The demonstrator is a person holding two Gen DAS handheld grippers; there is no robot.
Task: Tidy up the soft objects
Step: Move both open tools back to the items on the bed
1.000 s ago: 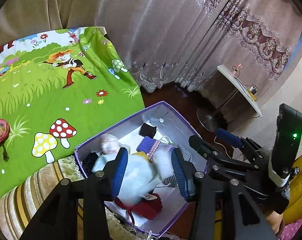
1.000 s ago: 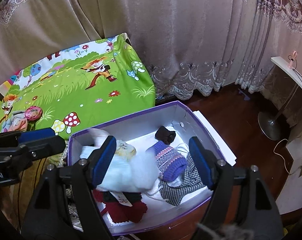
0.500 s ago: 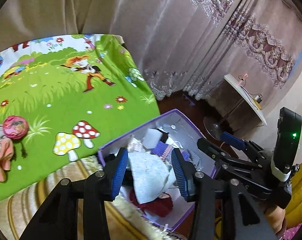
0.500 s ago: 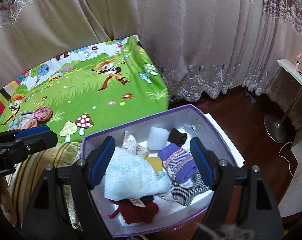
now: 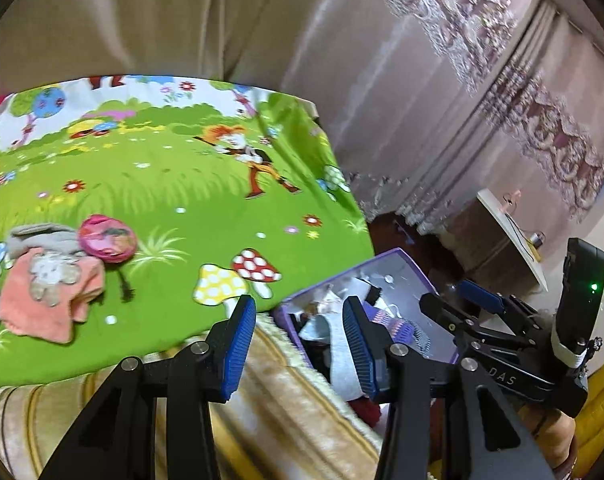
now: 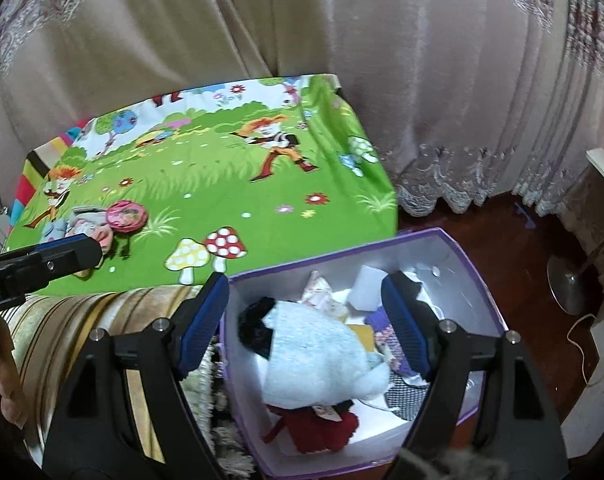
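On the floor beside the striped beige cushion [image 6: 101,320], a purple-rimmed white box [image 6: 474,264] holding a pale blue fleece garment [image 6: 318,356], a dark red knit piece [image 6: 318,428] and a purple striped knit sock [image 6: 390,340]. Above it, right tool [image 6: 306,320] spread wide and empty; left tool [image 5: 297,344] likewise parted, gripping nothing. Farther off on the green cartoon-print mat [image 5: 173,200], an orange cloth [image 5: 49,296] and round pink pouch [image 5: 107,238]; "DAS" legible on the right tool's body.
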